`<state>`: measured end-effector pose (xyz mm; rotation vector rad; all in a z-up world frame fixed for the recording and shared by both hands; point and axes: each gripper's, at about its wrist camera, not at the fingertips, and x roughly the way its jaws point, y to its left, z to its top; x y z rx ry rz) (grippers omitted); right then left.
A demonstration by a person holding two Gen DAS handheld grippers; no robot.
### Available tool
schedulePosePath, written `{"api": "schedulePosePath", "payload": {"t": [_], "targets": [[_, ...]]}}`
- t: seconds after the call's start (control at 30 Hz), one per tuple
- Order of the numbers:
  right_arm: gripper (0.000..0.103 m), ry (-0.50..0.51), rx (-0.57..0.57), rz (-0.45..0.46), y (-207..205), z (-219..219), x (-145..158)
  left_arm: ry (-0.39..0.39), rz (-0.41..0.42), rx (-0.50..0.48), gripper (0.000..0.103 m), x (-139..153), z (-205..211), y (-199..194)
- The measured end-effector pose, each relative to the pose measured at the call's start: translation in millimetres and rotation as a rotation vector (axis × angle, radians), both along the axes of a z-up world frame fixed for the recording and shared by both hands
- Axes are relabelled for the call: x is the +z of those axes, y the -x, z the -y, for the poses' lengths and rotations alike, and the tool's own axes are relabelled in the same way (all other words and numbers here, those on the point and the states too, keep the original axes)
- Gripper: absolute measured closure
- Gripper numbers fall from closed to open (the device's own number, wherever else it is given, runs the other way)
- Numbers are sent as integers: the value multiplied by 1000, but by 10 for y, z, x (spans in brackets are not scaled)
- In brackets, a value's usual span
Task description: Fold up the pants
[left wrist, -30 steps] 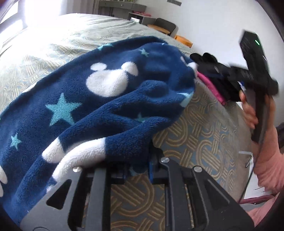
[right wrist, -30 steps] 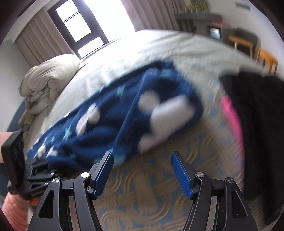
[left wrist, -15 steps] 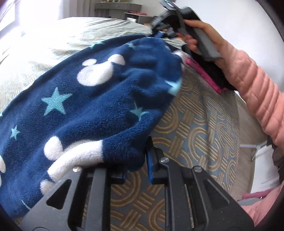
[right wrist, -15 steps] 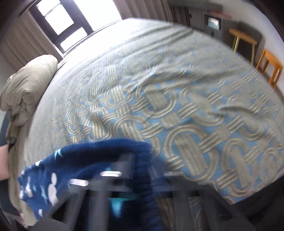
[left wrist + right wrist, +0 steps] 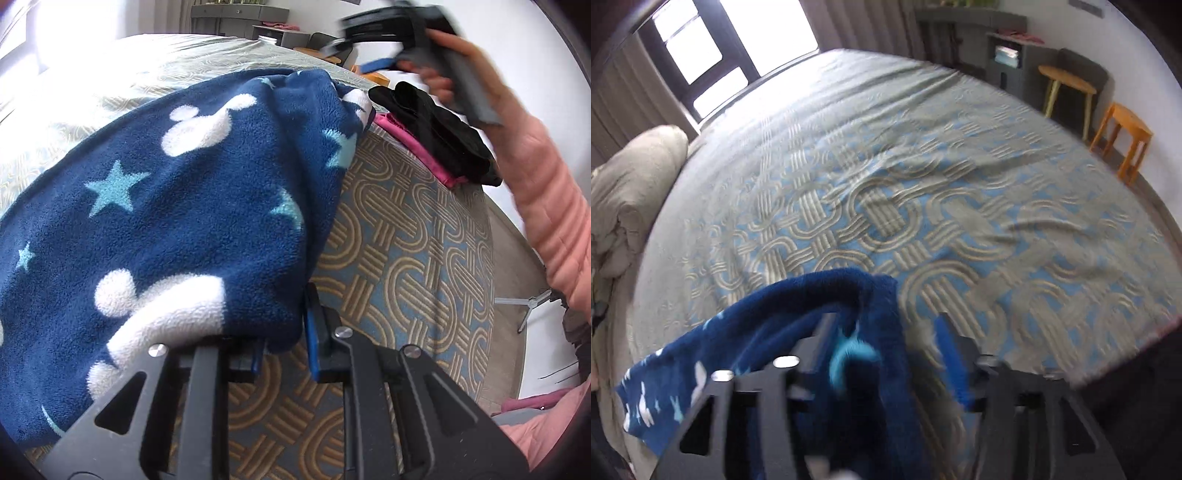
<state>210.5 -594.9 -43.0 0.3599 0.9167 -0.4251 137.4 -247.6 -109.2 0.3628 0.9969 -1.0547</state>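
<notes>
Pants (image 5: 192, 206) pinched by left gripper (image 5: 282, 347) | right gripper (image 5: 886, 354) grip unclear | black-pink clothes (image 5: 436, 133) beside

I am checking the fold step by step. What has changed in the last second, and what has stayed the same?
The right gripper was open and short of the navy fleece pants; it swung to their far end, and that fabric now lies between its fingers, though blur hides whether they have shut. The left gripper stays clamped on the near edge. The black and pink clothes have not moved on the bed cover.

Both wrist cameras sit low and close over the bed (image 5: 886, 166), sharing the blue pants (image 5: 184, 206) from opposite ends.
</notes>
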Motion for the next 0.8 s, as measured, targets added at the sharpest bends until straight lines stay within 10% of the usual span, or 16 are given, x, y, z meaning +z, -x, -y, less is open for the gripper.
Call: {"api": "schedulePosePath", "payload": {"t": [0.2,0.37,0.43,0.47,0.57,0.8], "targets": [[26,-215,14,-20,753,-157,-35,22,-23,23,78,-13,102,-27],[26,-337,-49,-51,542,-240,-384,19,-23,46,75,-20,136,-15],[39,-291,-78,-71,401,-257,-460,16,-12,50,75,-25,148,4],[84,-224,-34,-120,301,-315,-493,26,-15,58,75,-21,136,-1],[86,21,64,-197,283,-491,-436,62,-37,79,75,-8,77,-36],[61,199,150,-300,470,-635,-366,71,-49,88,75,-1,10,-68]]}}
